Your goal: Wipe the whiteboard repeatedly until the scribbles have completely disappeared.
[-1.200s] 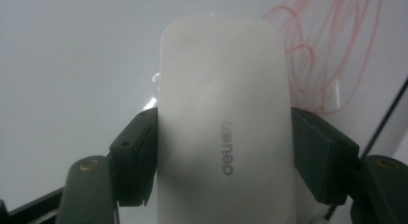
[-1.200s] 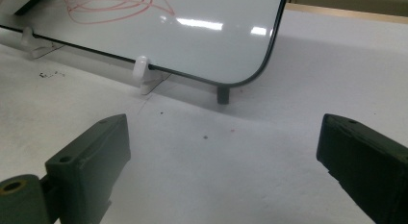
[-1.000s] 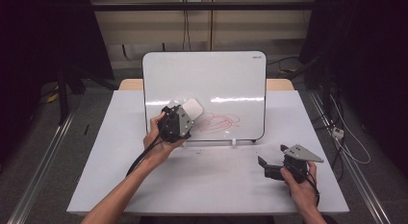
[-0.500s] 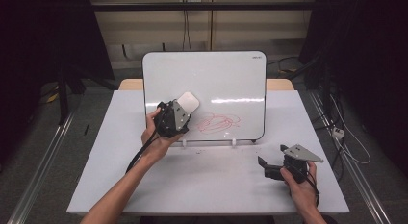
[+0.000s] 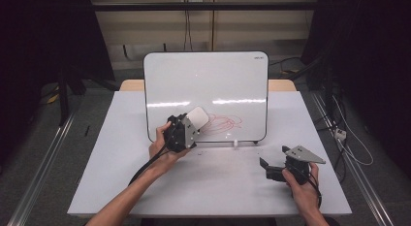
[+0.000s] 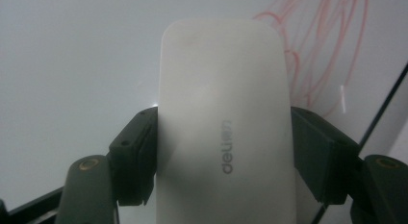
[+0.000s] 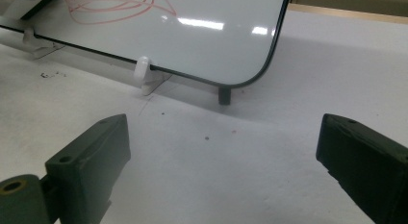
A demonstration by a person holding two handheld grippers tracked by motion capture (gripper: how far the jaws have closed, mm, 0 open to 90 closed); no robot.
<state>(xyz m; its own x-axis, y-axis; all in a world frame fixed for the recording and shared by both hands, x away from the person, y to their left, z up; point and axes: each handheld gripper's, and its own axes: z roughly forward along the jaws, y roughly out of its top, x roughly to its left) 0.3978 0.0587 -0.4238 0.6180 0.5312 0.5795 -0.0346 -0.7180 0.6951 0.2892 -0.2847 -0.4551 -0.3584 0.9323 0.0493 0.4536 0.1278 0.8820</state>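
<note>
A whiteboard (image 5: 208, 85) stands propped on the table, with a red scribble (image 5: 224, 123) low on its face. My left gripper (image 5: 188, 125) is shut on a white eraser (image 5: 197, 117), held against the board just left of the scribble. In the left gripper view the eraser (image 6: 226, 128) sits clamped between both black pads, and the scribble (image 6: 317, 51) lies at the upper right. My right gripper (image 5: 267, 169) rests open on the table at the front right, nothing between its jaws. In its own view the gripper (image 7: 223, 156) faces the board's lower corner (image 7: 260, 70).
The white table top (image 5: 213, 187) stretches in front of the board. Small white clips (image 5: 235, 143) hold the board's bottom edge; one clip (image 7: 143, 72) and a black foot (image 7: 224, 95) appear in the right gripper view. Metal rails run along both sides of the table.
My left gripper has carried the eraser down the board and a little right, toward the scribble's left edge. The right gripper has stayed put.
</note>
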